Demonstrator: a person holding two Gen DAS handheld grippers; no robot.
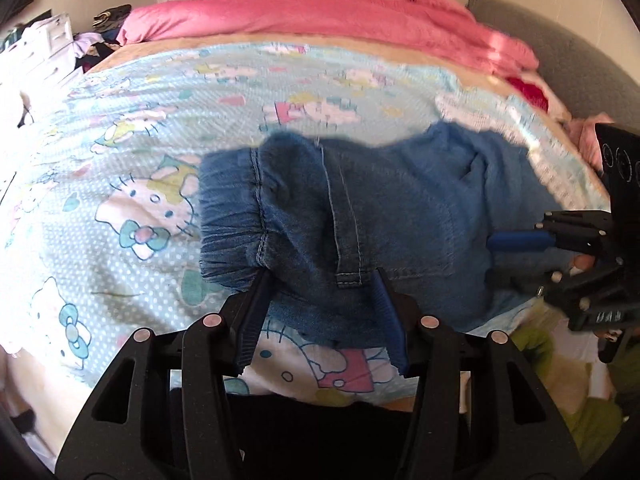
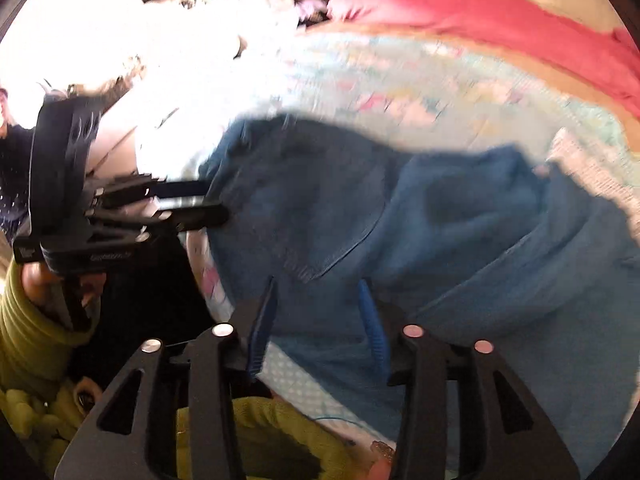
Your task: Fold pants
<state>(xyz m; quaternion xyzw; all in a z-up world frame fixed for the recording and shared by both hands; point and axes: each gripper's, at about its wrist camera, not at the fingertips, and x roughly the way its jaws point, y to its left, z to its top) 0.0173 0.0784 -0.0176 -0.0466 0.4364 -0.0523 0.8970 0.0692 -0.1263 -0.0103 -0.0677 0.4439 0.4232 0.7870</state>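
While jaws gape, pants (image 1: 360,208) lie bunched

Left wrist camera looks down along its own fingers, close over the denim pants (image 1: 360,216) on the cartoon-print bedspread (image 1: 132,152), the pink blanket (image 1: 320,16) beyond; right wrist camera, equally near and blurred, faces the same pants from the other end; both share pants, bedspread and blanket; each catches the opposite gripper at its edge.
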